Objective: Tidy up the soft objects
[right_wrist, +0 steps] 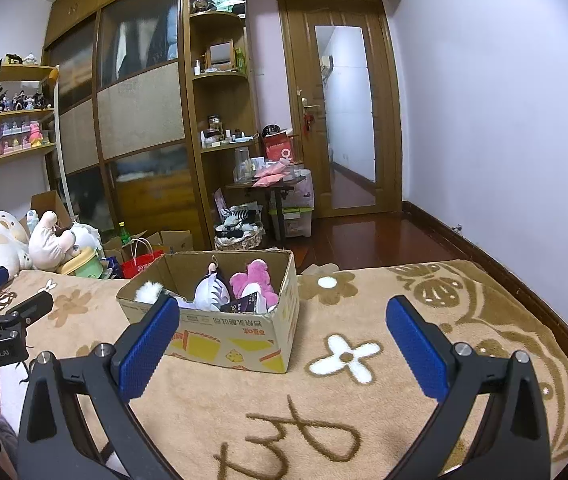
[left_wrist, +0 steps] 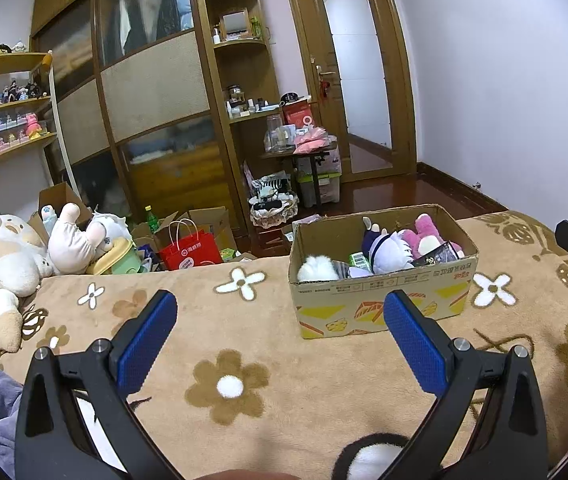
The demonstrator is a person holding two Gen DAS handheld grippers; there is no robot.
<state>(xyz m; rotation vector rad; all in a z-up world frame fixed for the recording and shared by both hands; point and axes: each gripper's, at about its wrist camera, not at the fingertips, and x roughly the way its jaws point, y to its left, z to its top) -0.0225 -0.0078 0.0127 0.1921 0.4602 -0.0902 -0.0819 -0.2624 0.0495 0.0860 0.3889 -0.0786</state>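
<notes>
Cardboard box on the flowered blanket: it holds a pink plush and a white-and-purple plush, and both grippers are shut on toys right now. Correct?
Not quite. The cardboard box does hold a pink plush and a white-and-purple plush, but both wrist views show the left gripper and right gripper open, with nothing between the fingers.

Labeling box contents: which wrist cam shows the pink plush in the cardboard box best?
Right wrist: the pink plush shows head to base above the cardboard box rim. Left wrist shows it too, partly hidden behind neighbouring toys.
</notes>
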